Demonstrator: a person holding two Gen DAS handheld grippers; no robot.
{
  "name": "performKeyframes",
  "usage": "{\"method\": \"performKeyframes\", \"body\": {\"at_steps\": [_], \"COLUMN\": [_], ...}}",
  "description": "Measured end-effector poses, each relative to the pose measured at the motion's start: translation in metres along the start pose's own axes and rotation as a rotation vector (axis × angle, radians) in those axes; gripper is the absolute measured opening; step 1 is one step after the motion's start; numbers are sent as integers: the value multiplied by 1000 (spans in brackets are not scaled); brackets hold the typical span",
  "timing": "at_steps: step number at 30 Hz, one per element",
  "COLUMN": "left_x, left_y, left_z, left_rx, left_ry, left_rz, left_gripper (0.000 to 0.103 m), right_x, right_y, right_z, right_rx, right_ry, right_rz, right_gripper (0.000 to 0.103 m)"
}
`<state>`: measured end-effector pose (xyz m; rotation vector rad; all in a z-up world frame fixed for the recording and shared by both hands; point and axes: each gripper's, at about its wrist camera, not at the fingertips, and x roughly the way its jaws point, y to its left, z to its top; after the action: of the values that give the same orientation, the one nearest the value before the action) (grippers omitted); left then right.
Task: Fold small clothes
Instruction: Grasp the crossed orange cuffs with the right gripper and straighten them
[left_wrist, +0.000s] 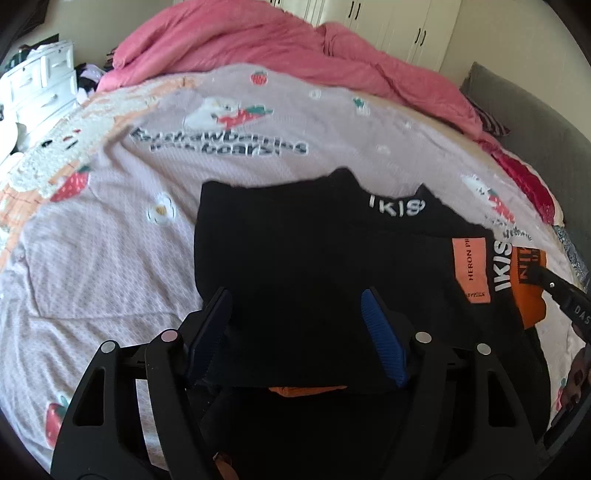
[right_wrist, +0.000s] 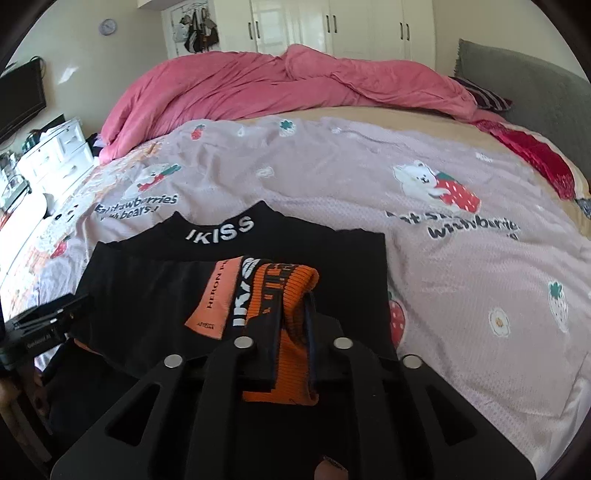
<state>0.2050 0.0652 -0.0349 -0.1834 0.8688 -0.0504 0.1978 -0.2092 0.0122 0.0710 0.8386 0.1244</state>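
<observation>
Pinching the orange cuff (right_wrist: 295, 295), right gripper (right_wrist: 293, 314) nears "IKISS" collar (right_wrist: 221, 229) (left gripper (left_wrist: 295, 317) released).

One black folded garment lettered IKISS (right_wrist: 236, 291) with one orange ribbed cuff (right_wrist: 291, 291) and one salmon label patch (right_wrist: 214, 299), one crumpled pink duvet (right_wrist: 258, 85), one lilac strawberry-and-bear printed bedsheet (right_wrist: 369, 177), one grey cushion (right_wrist: 532, 85), two black claws, left (left_wrist: 295, 328) and right (right_wrist: 295, 325).

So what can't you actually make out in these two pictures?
- Near hem of the black garment: left wrist view, hidden behind the left gripper.
- Lettering on the orange ribbed cuff: right wrist view, folded over and covered by the right gripper.
- Orange label wording: cut off by a fold.
</observation>
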Motion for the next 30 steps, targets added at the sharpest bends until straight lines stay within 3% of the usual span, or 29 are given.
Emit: {"method": "performKeyframes", "body": {"at_steps": [4, 8, 14, 21, 25, 27, 30], "left_x": [-2, 1, 16, 17, 17, 16, 17], "left_y": [2, 1, 2, 6, 7, 8, 7], "left_z": [0, -2, -8, -11, -11, -12, -12], "left_rx": [-15, -5, 6, 2, -2, -7, -8], "left_ry": [-7, 8, 93, 107, 108, 109, 109], "left_rz": [-8, -7, 20, 11, 4, -3, -4], "left_gripper": [65, 64, 64, 64, 64, 64, 64], "right_x": [0, -1, 5, 28, 48, 55, 53], "right_y": [-7, -5, 28, 61, 54, 43, 27], "right_z": [-2, -3, -4, -7, -18, -28, -35], "right_rx": [30, 34, -66, -169, -182, -177, -117], "right_ry": [-2, -8, 19, 92, 184, 201, 192], "right_rz": [-20, -5, 45, 86, 7, -38, 15], "right_gripper": [15, 26, 28, 37, 38, 47, 47]}}
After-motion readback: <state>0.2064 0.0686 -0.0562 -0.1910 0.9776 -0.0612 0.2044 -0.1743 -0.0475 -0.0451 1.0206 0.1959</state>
